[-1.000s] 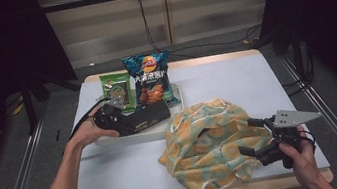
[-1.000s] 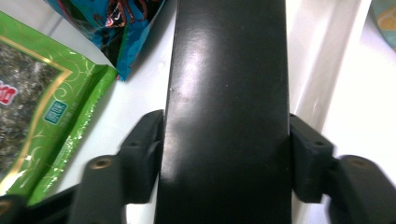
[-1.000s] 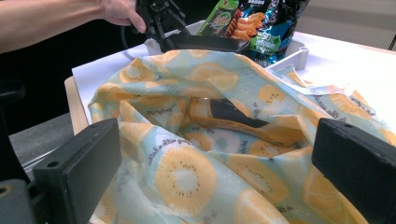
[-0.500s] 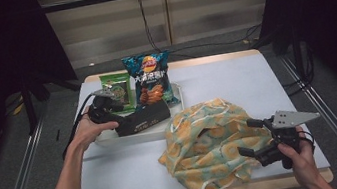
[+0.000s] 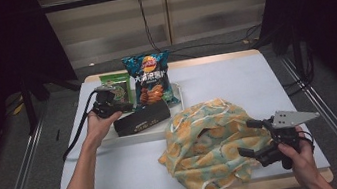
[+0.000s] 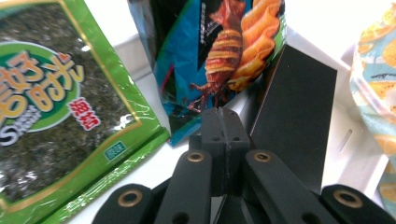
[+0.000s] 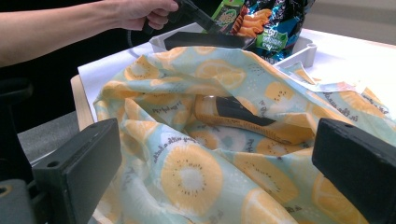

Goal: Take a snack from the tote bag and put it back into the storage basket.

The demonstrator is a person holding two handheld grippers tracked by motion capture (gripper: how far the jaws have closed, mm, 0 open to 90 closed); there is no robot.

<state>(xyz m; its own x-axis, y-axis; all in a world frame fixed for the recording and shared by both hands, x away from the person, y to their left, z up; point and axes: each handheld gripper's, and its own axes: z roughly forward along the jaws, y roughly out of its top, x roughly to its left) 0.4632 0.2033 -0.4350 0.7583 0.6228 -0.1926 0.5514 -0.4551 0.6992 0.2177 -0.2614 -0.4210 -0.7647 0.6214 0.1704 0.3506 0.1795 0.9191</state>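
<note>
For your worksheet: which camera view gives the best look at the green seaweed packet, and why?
The left gripper view: the green seaweed packet is close up, its label readable. The high view shows it small, standing beside the blue chip bag in the white tray. The right gripper view catches only a green corner.

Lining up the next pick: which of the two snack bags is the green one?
The seaweed bag is the green one, at the tray's left end beside the left gripper. The chip bag to its right is blue.
</note>
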